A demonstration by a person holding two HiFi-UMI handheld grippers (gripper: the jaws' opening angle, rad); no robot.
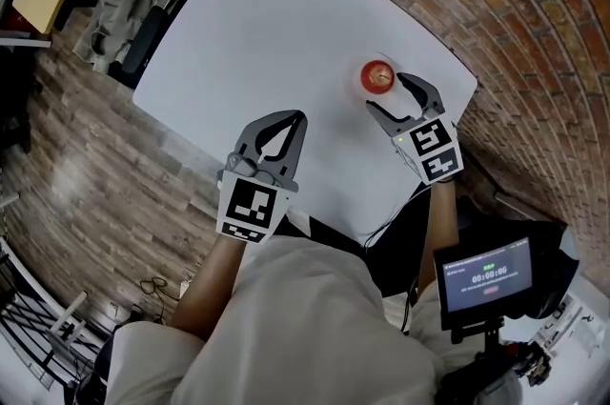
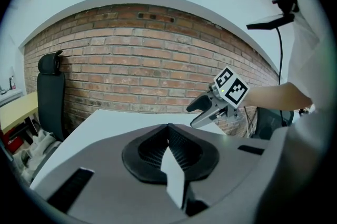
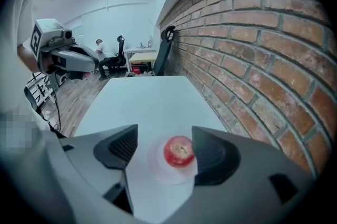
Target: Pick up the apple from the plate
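Observation:
A red apple [image 1: 378, 76] [image 3: 179, 151] sits on a small white plate [image 1: 363, 90] [image 3: 167, 170] near the right edge of the white table [image 1: 276, 31]. My right gripper [image 1: 385, 93] [image 3: 164, 147] stands open just on the near side of the apple. In the right gripper view the apple shows in the gap, close to the right-hand jaw, with no pad pressing on it. My left gripper [image 1: 302, 116] [image 2: 168, 129] hovers over the table's near edge, well left of the plate, shut with nothing in it. The left gripper view also catches the right gripper [image 2: 202, 110].
A brick wall [image 3: 253, 59] runs close behind the table's far and right sides. A black office chair [image 2: 50, 92] stands at the table's left end. A tripod-mounted screen [image 1: 484, 279] stands at my lower right. Wooden floor [image 1: 86, 174] lies to the left.

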